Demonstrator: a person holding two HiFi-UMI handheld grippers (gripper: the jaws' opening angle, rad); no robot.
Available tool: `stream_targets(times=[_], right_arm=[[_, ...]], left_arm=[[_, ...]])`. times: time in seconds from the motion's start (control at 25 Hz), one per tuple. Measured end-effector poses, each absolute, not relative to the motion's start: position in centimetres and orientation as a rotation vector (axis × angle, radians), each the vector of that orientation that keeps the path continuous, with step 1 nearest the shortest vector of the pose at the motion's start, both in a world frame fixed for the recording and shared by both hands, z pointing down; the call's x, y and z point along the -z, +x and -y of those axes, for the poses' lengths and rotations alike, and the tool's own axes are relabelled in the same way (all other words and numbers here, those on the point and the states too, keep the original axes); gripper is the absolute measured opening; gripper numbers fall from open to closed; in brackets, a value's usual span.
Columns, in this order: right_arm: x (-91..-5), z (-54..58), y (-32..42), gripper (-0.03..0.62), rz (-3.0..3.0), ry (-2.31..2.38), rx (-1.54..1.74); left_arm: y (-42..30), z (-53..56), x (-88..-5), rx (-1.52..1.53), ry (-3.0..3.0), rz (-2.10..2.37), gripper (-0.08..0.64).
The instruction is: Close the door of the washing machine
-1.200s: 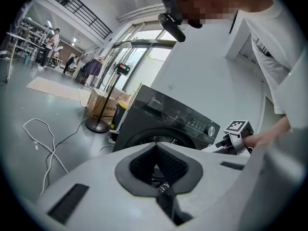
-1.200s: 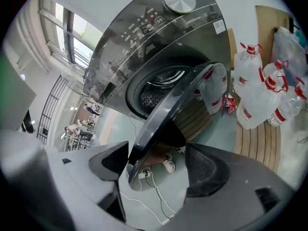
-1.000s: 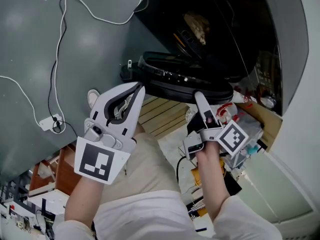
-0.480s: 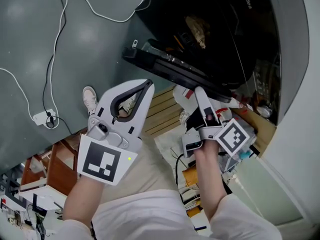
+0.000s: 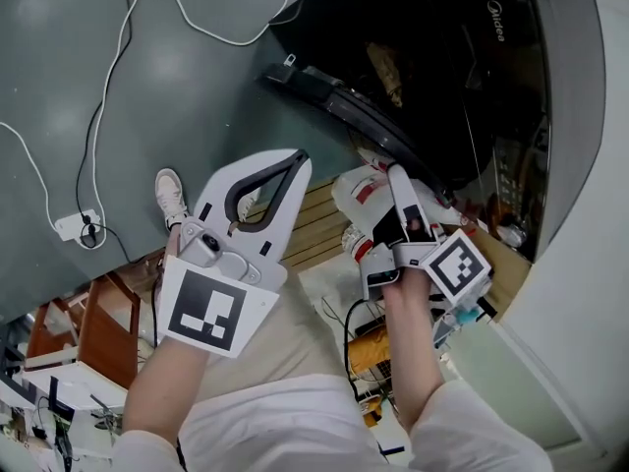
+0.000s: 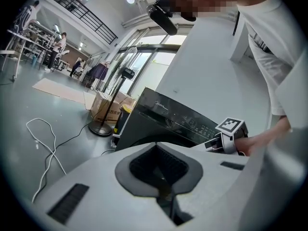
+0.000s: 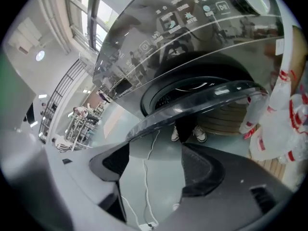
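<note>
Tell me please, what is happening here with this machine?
A person holds a gripper in each hand in front of a black washing machine. Its door stands partly open, so the closing is not finished. The right gripper, jaws apart and holding nothing, points up at the door's outer side, probably to push it shut. The left gripper has its jaws together, is empty, and is held apart from the door.

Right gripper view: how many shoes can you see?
2: one shoe and a second shoe beside it, just below the door's rim. None look hidden.
</note>
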State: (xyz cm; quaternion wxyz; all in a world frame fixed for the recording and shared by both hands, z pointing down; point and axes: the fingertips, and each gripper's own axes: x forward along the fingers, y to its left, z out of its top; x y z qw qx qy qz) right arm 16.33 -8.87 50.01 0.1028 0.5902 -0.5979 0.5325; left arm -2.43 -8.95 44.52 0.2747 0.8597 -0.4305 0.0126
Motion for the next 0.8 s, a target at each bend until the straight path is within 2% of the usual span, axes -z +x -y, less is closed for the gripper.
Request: stream_targets(times=[0.04,0.16,0.32,0.56,0.72,0.8], right_arm=[[-50.2,8.9,16.6,0.326,1.743,1.743,-1.506],[-51.0,9.4,17.3,0.189,1.681,1.765,-1.348],[-51.4,11.1,18.7,0.102,1.706,1.759,-1.218],[-51.8,14.0,19.8,0.086,1.715,1.774,-1.088],[-53.2,14.7,20.0,0.021,1.693,1.727,-1.079],[-53.7,14.7,19.7,0.021,1.689,1.731,-1.077]], left_arm=[[-2.5,9.0,-44.5,-0.039,2.315,1.165,0.003],[-2.5,9.3,-44.9,-0.063,2.334,1.194,0.003],[-2.1,10.1,-45.2,-0.080,2.350,1.216,0.003],[-1.4,10.6,-44.5,-0.074,2.356,1.235,0.003],[-1.8,10.0,-43.8,-0.029,2.300,1.257,0.003],[-2.1,9.1,-43.8,-0.054,2.297,1.260,0.003]])
